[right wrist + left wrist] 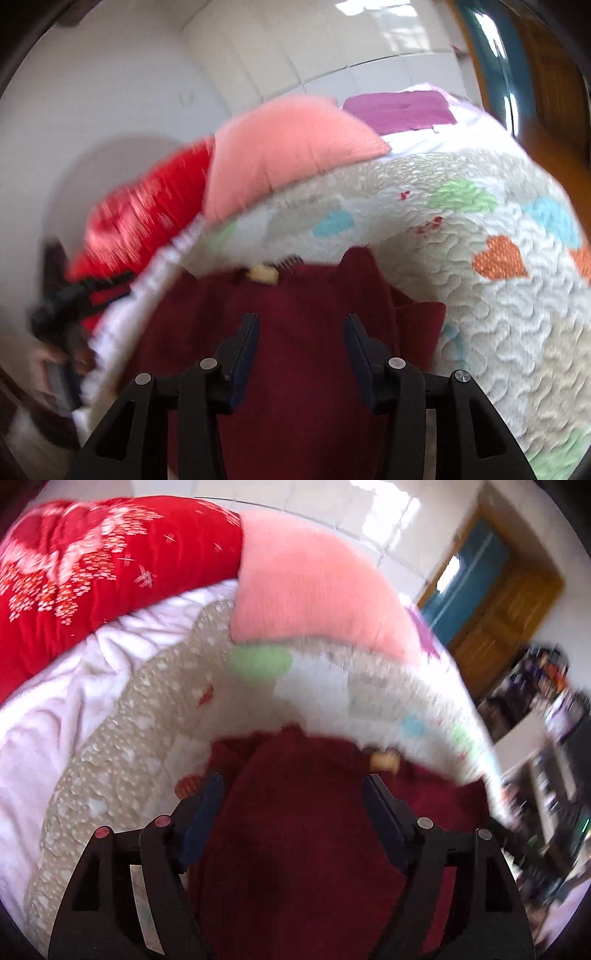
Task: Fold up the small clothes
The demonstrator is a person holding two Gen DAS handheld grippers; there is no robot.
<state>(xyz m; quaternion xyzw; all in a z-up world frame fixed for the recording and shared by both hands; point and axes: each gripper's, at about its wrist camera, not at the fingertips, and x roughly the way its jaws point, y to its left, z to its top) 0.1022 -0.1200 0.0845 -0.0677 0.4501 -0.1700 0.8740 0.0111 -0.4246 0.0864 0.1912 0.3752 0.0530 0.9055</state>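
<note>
Dark red garment (295,812) lies spread on the bed, filling the lower middle of both wrist views, with a small pale tag (384,762) at its far edge, seen in the right wrist view just above centre (263,274). In the left wrist view the left gripper (293,805) stands with its jaws wide apart, the blue-padded fingers (207,812) flanking the red cloth; nothing is pinched between them, and the fabric simply lies beneath the gap. In the right wrist view the right gripper (301,347) is parted about halfway, its fingers (245,343) over the same garment without pressing on it, so it has hold of nothing. A small flap of the garment (421,317) sticks out to the right of the main piece. Under the garment is a quilted bedcover (480,314) in cream, patterned with green, blue and orange hearts. Beyond it, toward the top of both frames, rest a salmon-pink pillow (314,590) and a bright red blanket with white snowflake marks (92,572). A purple cloth (399,109) lies at the upper right of the right wrist view. At the lower left of that view, blurred, a hand (44,362) grips the other black tool. Both pictures are smeared by motion.
</note>
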